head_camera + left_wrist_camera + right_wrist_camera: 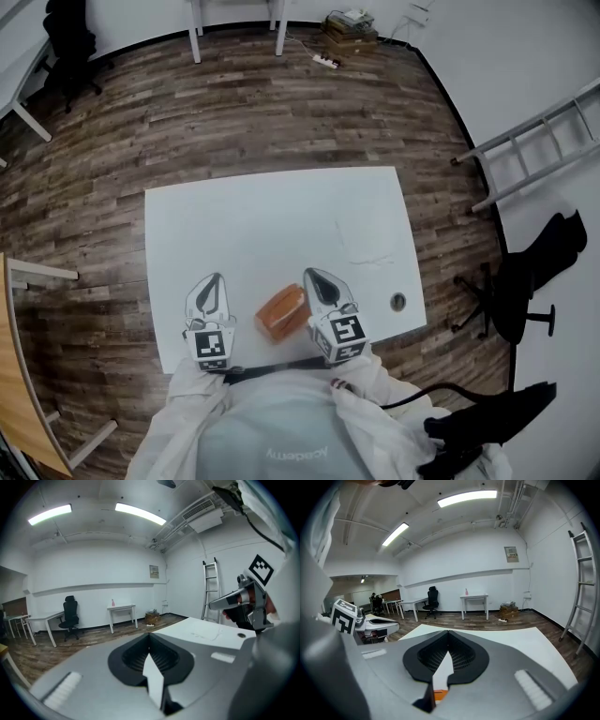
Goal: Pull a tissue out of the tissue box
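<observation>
- The white rectangular table top [272, 216] presented a smooth, matt surface.
- The brown plank floor [234, 112] showed wood grain with a low sheen.
- The orange tissue box [281, 312] had a smooth, faintly glossy skin.
- The left gripper [217, 278] and the right gripper [310, 273] had grey matt plastic shells, with black ribbed pads [461, 658] inside the jaws.

The far half of the white table [272, 216], mid-frame, lies open for passing. At the near edge, bottom centre, an orange tissue box [281, 312] stands between the left gripper [214, 284] and the right gripper [317, 279]. A gap shows on its left; its right side is crowded.
</observation>
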A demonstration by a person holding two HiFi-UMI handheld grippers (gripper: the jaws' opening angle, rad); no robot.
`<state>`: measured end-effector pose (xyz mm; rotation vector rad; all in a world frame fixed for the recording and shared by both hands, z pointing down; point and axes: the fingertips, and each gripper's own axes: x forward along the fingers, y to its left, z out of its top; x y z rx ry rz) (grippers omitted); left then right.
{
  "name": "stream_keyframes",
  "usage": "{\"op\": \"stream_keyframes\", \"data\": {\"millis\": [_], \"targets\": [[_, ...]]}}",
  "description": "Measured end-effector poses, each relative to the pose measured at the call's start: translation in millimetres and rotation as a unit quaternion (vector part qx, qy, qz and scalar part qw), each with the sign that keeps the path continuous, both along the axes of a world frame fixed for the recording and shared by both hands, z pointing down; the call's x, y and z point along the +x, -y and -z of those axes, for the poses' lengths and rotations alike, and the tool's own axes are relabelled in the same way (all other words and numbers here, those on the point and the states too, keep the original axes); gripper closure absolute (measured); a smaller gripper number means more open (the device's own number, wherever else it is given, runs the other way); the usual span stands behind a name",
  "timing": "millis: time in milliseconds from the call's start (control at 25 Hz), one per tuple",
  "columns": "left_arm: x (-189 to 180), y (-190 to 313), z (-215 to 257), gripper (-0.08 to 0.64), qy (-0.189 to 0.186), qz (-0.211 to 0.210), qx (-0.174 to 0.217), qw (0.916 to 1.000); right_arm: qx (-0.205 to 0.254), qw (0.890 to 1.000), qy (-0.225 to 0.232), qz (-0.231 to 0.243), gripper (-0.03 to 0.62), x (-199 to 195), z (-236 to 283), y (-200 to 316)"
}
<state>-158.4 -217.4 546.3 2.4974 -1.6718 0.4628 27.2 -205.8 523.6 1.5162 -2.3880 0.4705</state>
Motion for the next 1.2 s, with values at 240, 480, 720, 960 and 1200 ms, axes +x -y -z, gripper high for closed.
{"op": "stream_keyframes", "data": {"millis": [240, 480, 720, 960, 1200], "targets": [[14, -13, 3, 0.56, 0.012, 0.025, 0.002, 0.9996, 0.002, 1.0, 0.009, 0.019, 0.592, 21, -4, 2], [25, -22, 12, 0.56, 0.026, 0.045, 0.008, 0.9986, 0.003, 0.999, 0.021, 0.038, 0.592, 35, -5, 3], [30, -32, 18, 0.56, 0.041, 0.063, 0.011, 0.9971, 0.008, 0.998, 0.029, 0.056, 0.592, 43, -4, 2], [37, -38, 22, 0.56, 0.052, 0.075, 0.013, 0.9958, 0.01, 0.997, 0.038, 0.069, 0.592, 51, -4, 4], [40, -45, 28, 0.56, 0.064, 0.084, 0.014, 0.9943, 0.011, 0.995, 0.046, 0.084, 0.592, 52, -3, 3]]}}
